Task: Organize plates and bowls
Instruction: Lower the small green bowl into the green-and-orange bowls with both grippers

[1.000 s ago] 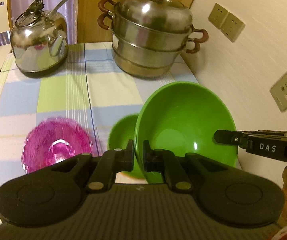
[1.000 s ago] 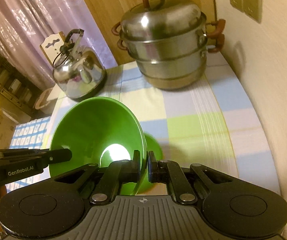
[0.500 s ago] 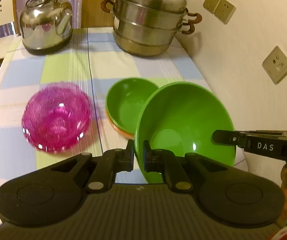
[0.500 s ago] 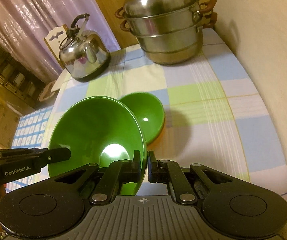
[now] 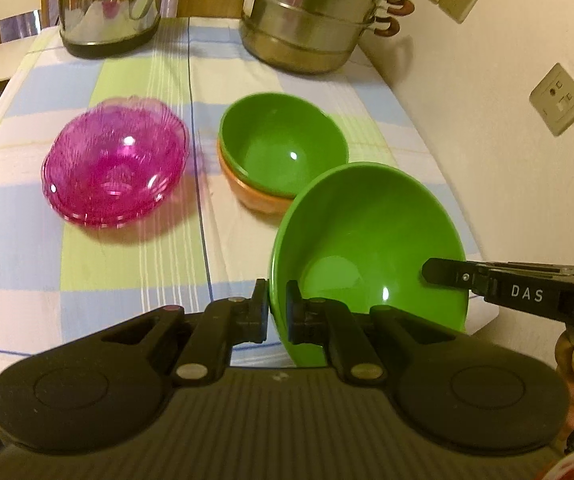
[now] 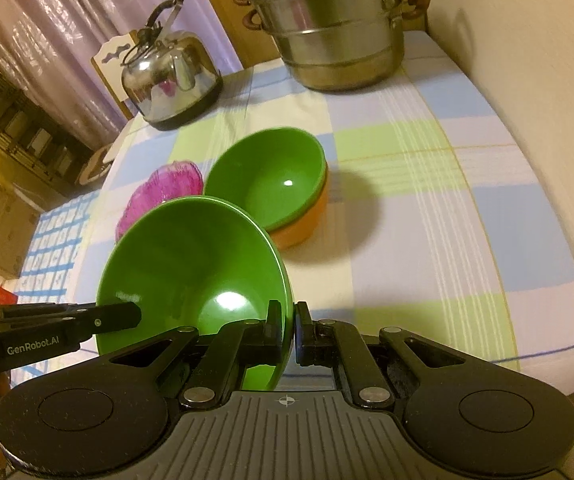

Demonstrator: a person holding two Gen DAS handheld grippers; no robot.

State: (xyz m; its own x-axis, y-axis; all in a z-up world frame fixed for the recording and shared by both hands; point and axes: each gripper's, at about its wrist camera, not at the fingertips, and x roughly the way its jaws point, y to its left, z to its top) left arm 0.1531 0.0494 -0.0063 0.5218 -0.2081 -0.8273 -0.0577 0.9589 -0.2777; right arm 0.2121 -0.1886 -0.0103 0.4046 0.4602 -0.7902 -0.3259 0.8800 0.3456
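Note:
A large green bowl (image 5: pixel 371 240) is held in the air by both grippers, each on an opposite side of its rim. My left gripper (image 5: pixel 277 312) is shut on its left rim. My right gripper (image 6: pixel 289 326) is shut on its right rim; the bowl also shows in the right wrist view (image 6: pixel 191 264). Beyond it a smaller green bowl (image 5: pixel 283 144) sits nested in an orange bowl (image 5: pixel 255 196) on the table. A pink glass bowl stack (image 5: pixel 115 164) stands to their left.
A steel kettle (image 5: pixel 107 4) and a stacked steel steamer pot (image 5: pixel 311 16) stand at the table's far end. A wall with sockets (image 5: pixel 559 98) runs along the right edge. The checked tablecloth (image 5: pixel 127 248) covers the table. A chair (image 6: pixel 115 52) stands behind the kettle.
Both grippers have drawn back and up with the large green bowl. The nested green and orange bowls and the pink bowls now show fully on the table.

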